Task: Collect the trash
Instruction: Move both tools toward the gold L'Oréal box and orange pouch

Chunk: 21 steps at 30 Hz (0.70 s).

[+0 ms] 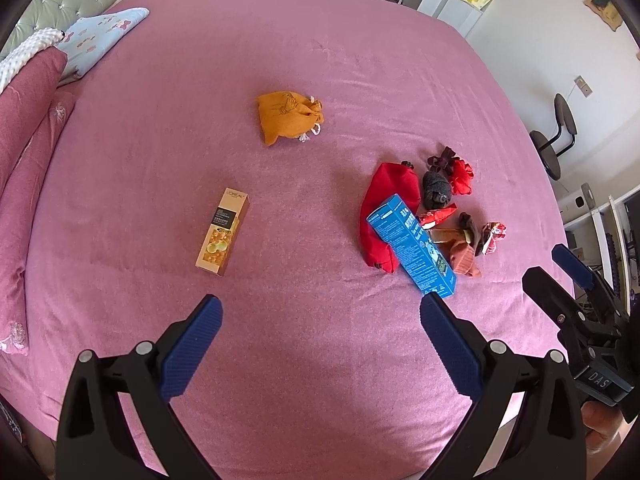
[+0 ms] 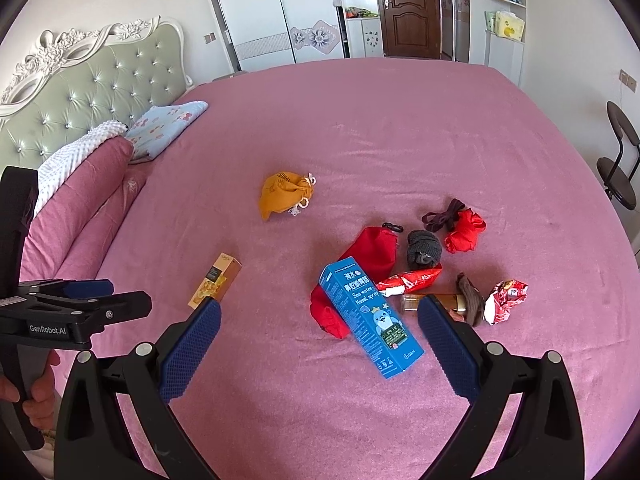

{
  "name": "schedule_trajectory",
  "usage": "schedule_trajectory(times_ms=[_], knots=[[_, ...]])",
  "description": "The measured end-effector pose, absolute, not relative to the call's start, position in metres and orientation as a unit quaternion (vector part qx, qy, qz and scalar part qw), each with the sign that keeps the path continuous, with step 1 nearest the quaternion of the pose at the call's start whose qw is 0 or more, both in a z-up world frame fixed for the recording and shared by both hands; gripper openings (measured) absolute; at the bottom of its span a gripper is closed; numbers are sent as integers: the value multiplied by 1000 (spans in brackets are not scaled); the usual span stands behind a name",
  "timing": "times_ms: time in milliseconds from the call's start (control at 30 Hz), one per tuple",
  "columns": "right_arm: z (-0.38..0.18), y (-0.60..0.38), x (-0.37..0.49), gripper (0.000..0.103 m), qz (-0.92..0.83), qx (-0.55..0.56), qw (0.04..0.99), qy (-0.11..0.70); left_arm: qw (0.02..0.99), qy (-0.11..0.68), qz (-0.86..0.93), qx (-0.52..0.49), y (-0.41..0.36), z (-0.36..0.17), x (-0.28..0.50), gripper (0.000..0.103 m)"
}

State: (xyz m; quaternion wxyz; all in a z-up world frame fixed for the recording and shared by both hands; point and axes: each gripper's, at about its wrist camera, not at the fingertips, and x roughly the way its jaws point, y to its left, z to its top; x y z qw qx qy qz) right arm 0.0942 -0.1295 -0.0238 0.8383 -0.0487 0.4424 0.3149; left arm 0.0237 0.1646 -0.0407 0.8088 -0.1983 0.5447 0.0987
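Right wrist view looks down across a pink bed (image 2: 400, 140) where the likely trash lies in a loose heap: a blue nasal-spray box (image 2: 370, 316) resting tilted on a red pouch (image 2: 368, 256), a red-and-white snack wrapper (image 2: 408, 282) touching the box's far side, and a second, crumpled wrapper (image 2: 505, 300) at the heap's right edge. A gold carton (image 2: 216, 284) lies apart to the left, and an orange drawstring bag (image 2: 282, 196) farther back. The boxes look light and stiff, probably empty, and should take a pinch across the narrow faces without crushing; the wrappers are thin, slick foil that would crumple and could slip, so a bite on a bunched fold seems best. The right gripper (image 2: 320, 332) hovers low over the near edge of the bed, jaws spread wide and holding nothing, the blue box lying between its pads and beyond them. The left gripper (image 1: 322, 332) is likewise wide open and empty, aimed at bare sheet between the gold carton (image 1: 223, 232) and the blue box (image 1: 412, 244).
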Motion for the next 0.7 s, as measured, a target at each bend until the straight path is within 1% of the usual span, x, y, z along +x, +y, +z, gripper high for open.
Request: schedule_trajectory(times_ms=[367,700], knots=[[-56,-91,117,95,315,-54,823,470,779,577,111,-220,212,-95,52,99],[-91,-55,144,95,313,-58,812,489,768,593,123,-209,249,-141,81,99]])
